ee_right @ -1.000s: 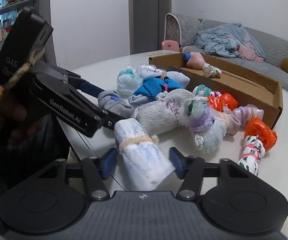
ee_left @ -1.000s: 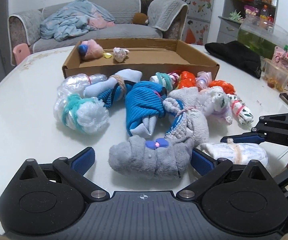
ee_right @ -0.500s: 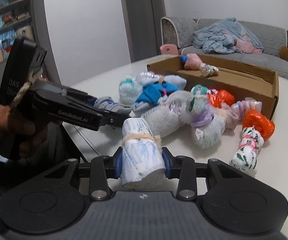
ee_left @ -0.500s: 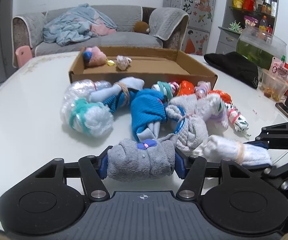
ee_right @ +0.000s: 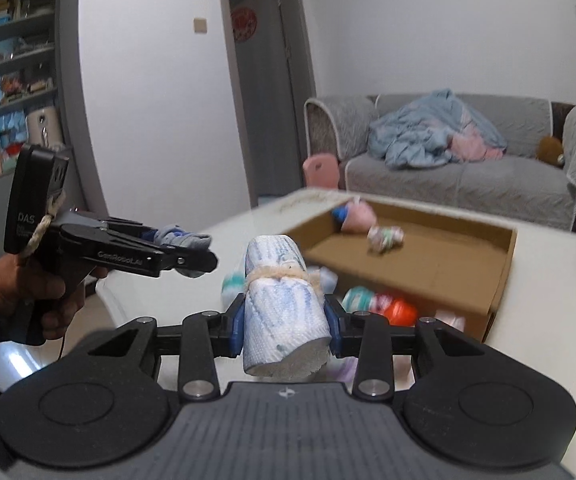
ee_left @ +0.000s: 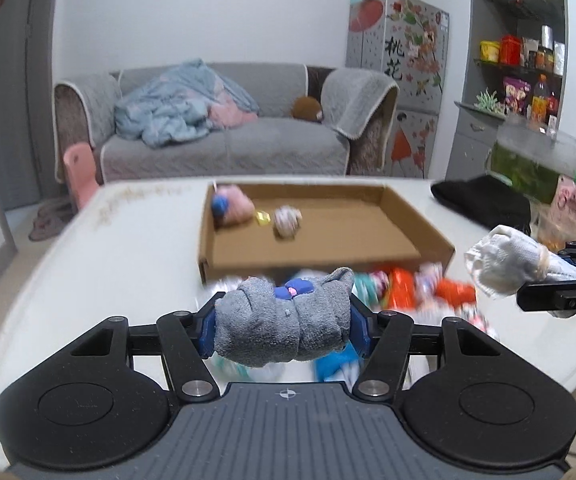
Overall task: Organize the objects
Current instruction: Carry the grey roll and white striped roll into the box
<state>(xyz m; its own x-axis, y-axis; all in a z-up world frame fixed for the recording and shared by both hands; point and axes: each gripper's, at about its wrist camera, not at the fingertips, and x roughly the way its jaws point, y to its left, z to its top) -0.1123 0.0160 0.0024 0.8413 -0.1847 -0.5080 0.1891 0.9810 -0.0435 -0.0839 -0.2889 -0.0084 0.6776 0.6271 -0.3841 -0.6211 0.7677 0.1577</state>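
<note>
My left gripper (ee_left: 282, 330) is shut on a grey rolled sock bundle (ee_left: 280, 330) with a small blue bow, held in the air above the table. My right gripper (ee_right: 286, 328) is shut on a white, blue-streaked sock roll (ee_right: 284, 312) tied with a beige band; the same white roll (ee_left: 504, 264) shows at the right of the left wrist view. Ahead lies an open cardboard box (ee_left: 320, 236) holding a pink bundle (ee_left: 230, 210) and a small pale bundle (ee_left: 287, 221). Several colourful sock bundles (ee_left: 404, 288) lie blurred below, in front of the box.
A white table (ee_left: 128, 248) carries the box, a black cloth (ee_left: 484, 204) and a green-filled fish tank (ee_left: 536, 160) at the right. Beyond stand a grey sofa (ee_left: 224, 148) with a blue blanket and a pink stool (ee_left: 80, 172). A person's hand (ee_right: 24, 292) holds the left gripper.
Both grippers closed on their bundles, the left on the grey one and the right on the white roll, and then lifted them off the table. The sock pile has dropped low in both views.
</note>
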